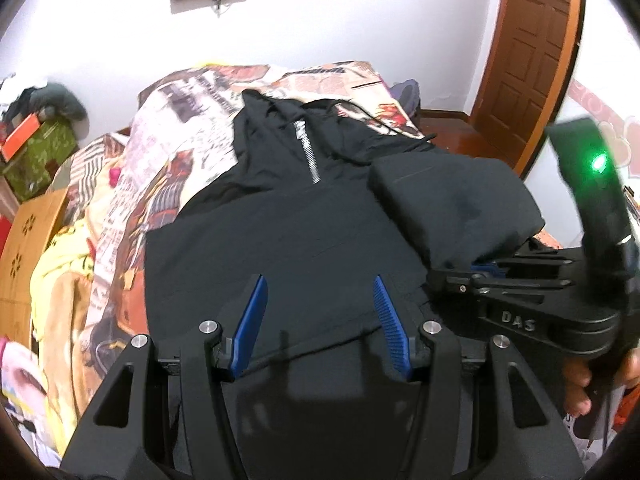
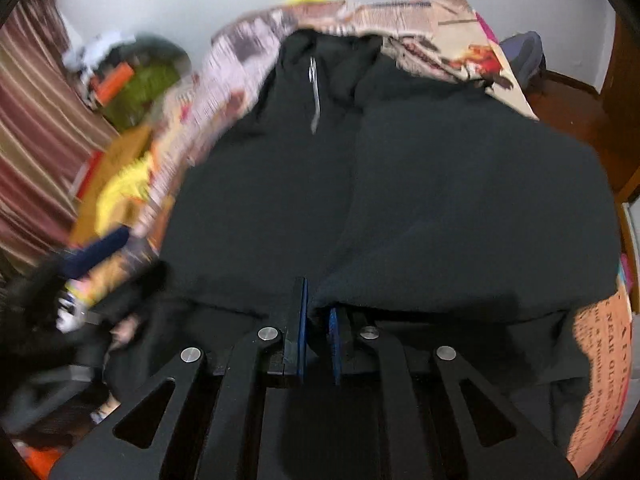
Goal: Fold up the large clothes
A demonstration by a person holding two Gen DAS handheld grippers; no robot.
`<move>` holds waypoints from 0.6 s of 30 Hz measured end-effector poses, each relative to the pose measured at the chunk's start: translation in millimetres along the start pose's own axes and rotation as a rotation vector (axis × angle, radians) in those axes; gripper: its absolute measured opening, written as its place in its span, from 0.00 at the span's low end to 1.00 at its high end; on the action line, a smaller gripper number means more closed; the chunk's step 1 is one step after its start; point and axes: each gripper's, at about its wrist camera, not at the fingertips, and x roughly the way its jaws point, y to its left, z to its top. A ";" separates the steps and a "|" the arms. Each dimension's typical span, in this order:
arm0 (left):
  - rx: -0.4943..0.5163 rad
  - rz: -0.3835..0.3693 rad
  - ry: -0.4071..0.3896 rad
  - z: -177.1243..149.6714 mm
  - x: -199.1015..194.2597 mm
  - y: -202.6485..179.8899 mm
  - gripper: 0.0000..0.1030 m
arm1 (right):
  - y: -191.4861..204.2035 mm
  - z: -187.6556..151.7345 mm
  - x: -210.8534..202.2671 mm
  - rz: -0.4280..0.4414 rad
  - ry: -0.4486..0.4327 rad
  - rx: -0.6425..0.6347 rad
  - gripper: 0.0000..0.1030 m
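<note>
A green box holds an orange item; the black hoodie lies zip-up on the bed, right gripper clenched on its sleeve, left gripper released.

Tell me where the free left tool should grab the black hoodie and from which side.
Take the black zip-neck hoodie at its unfolded outer edge on the patterned bedspread, coming in from the hoodie's still-unfolded side. That edge lies flat and exposed, while the right tool is shut on the opposite, lifted side.
</note>
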 end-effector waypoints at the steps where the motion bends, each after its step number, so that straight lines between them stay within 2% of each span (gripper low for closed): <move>1: -0.010 0.002 0.003 -2.4 -1.0 4.0 0.53 | -0.2 1.4 -0.7 -0.002 -0.004 -0.001 0.12; 6: -0.036 0.013 0.004 -6.9 -3.5 12.6 0.53 | -4.1 15.1 -13.0 0.044 0.046 0.035 0.13; 9: -0.039 0.016 -0.004 -6.7 -6.1 9.7 0.53 | -2.2 11.3 -24.9 0.075 0.055 0.048 0.16; 12: -0.035 0.020 -0.012 -4.3 -8.3 5.2 0.53 | -6.3 0.4 -46.7 0.084 0.019 0.042 0.23; 18: -0.035 0.024 -0.023 2.4 -8.4 -2.7 0.56 | -26.5 -11.7 -93.5 -0.004 -0.141 0.046 0.41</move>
